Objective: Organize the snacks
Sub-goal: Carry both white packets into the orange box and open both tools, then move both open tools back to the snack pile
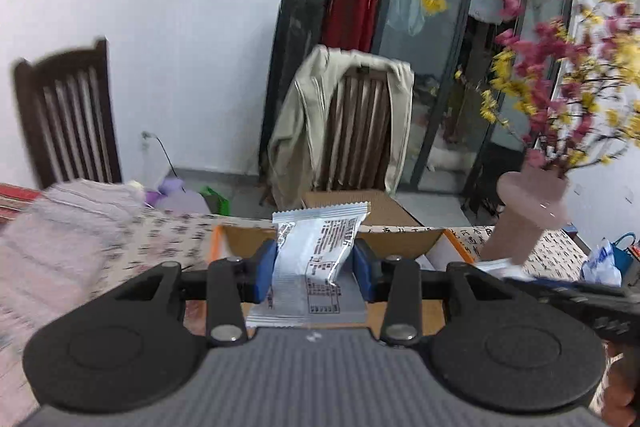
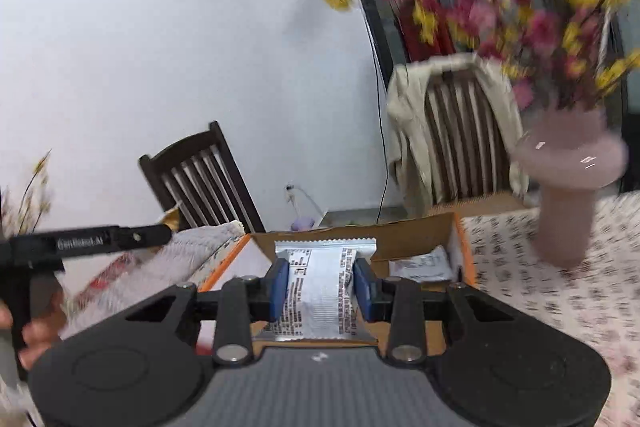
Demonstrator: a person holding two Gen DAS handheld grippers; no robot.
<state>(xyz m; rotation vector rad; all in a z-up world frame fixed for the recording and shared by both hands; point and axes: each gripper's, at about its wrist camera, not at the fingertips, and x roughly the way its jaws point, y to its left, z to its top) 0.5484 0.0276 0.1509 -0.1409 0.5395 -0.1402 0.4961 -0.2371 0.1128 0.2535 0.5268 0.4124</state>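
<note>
Each tool grips a silver snack packet: the left tool (image 1: 314,269) its packet (image 1: 320,259), the right tool (image 2: 322,285) another (image 2: 320,291), above the open cardboard box (image 2: 416,231) on the desk (image 2: 560,291). One packet (image 2: 420,263) already lies inside; these two look next.

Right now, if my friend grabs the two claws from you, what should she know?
Left claw: shut on a silver snack packet, held up in front of the cardboard box.
Right claw: shut on another silver snack packet, above the same box.
Box: open on the patterned tablecloth, with at least one packet in the box already.
Watch out: the pink vase of flowers stands close to the box on the right.
Done: both packets picked up.
Left: drop both into the box, then look for any more snacks.
</note>
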